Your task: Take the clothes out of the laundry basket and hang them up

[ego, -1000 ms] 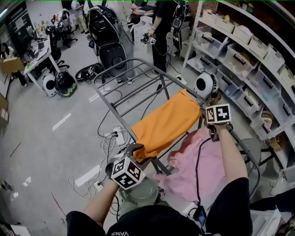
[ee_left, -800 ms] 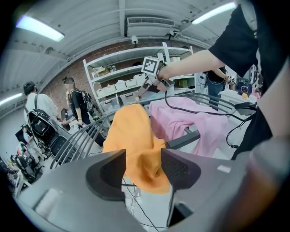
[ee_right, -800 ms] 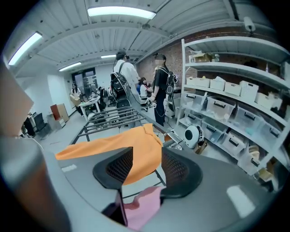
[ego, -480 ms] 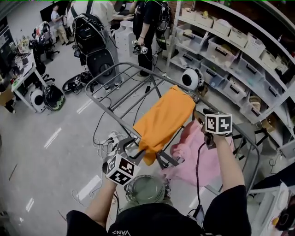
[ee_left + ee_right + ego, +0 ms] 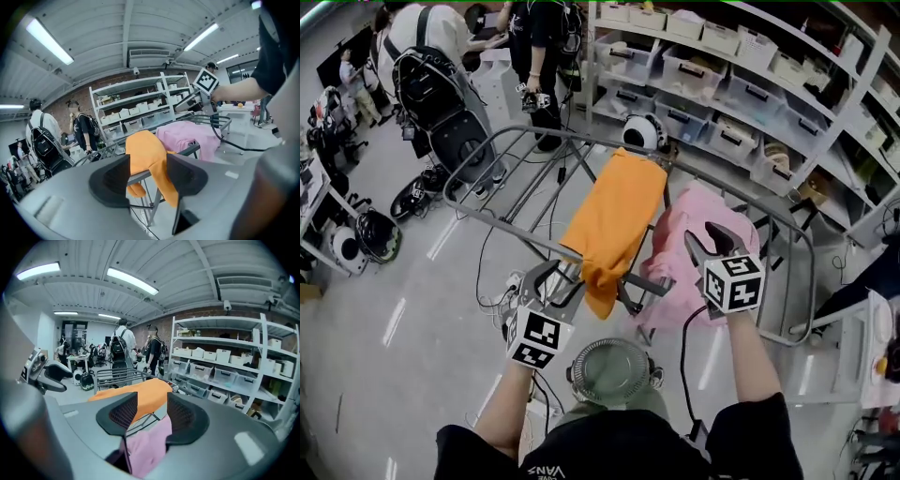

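On the grey metal-tube drying rack (image 5: 511,232) in front of the person, two garments hang side by side. A plain orange cloth (image 5: 614,216) is draped over the bars w/ its lower end drooping past the near rail. A pale pink cloth (image 5: 675,220) lies over the bars just to its right, and the two edges touch or nearly touch.

The left gripper (image 5: 551,279) hovers near the orange cloth's hanging end, low at the rack's near rail. Its jaws have just been opening & now stand wide apart. Nothing is pinched: in the left gripper view the orange cloth & a rack bar show through the gap, beyond the pads, w/ the pink cloth further right.

The right gripper (image 5: 708,242) is held above the pink cloth, its marker cube toward the person. Its jaws are also parted & grip nothing. In the right gripper view the pink cloth shows low in the gap and the orange one lies behind it, neither pressed by the pads.

A round pale-green ribbed basket (image 5: 609,370) sits on the floor at the person's feet, btwn the two forearms; its contents can't be made out. Loose cables trail over the pale floor under the rack.

White shelving w/ storage bins (image 5: 741,84) runs along the far right. Two standing people (image 5: 422,47) are at the back left, one wearing a black backpack.
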Demonstrator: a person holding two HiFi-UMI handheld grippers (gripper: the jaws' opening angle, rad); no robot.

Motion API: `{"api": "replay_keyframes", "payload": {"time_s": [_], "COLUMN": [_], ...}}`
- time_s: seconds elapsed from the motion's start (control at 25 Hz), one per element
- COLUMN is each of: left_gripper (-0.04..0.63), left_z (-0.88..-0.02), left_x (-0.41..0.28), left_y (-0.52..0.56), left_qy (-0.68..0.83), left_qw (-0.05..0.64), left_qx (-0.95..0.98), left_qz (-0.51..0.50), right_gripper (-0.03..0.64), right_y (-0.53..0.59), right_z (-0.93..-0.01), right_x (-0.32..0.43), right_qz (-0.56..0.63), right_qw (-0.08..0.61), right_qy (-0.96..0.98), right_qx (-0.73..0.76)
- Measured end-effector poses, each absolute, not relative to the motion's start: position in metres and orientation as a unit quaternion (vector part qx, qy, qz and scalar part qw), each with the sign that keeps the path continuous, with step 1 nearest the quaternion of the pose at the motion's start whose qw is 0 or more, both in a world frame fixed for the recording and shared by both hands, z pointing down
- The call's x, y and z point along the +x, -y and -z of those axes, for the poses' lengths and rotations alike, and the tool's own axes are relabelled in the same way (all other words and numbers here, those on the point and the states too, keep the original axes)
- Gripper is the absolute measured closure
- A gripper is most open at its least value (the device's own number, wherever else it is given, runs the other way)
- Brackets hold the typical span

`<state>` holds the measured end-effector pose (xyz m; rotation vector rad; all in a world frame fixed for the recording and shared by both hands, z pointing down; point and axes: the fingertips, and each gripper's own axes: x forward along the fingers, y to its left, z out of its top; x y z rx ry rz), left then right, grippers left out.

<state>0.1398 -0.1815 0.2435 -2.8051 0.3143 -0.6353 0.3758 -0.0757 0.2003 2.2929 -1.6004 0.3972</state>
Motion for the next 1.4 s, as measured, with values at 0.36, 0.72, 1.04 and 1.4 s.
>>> {"api": "replay_keyframes", "payload": {"time_s": [0.36,0.72,1.04,1.4], "left_gripper": [0.379,0.379,0.382,0.545], "left_z": [-0.239,-0.244,-0.255,-0.268], "left_x": [0.122,0.094,0.068,0.030], "left_y": [0.142,0.080,0.011,-0.056], "left_qy": [-0.100,-0.111,-0.111,-0.114], "left_qw": [0.131,0.126,0.094,0.079], "left_qx": [-0.966,-0.967,-0.973,-0.975], "left_qz": [0.198,0.191,0.182,0.171], "right_gripper": [0.430,0.434,0.535,0.611], "right_y": [0.003,-0.066,-0.127,-0.181], "right_z": [-0.215,-0.216,-0.229,-0.249], "right_x": [0.298,0.245,0.198,0.157], "right_qz": [-0.116,-0.093,-0.086,-0.103], "right_qw": [0.109,0.073,0.077,0.069], "right_qy": [0.549,0.561,0.568,0.565], "right_qx": [0.820,0.819,0.815,0.816]}}
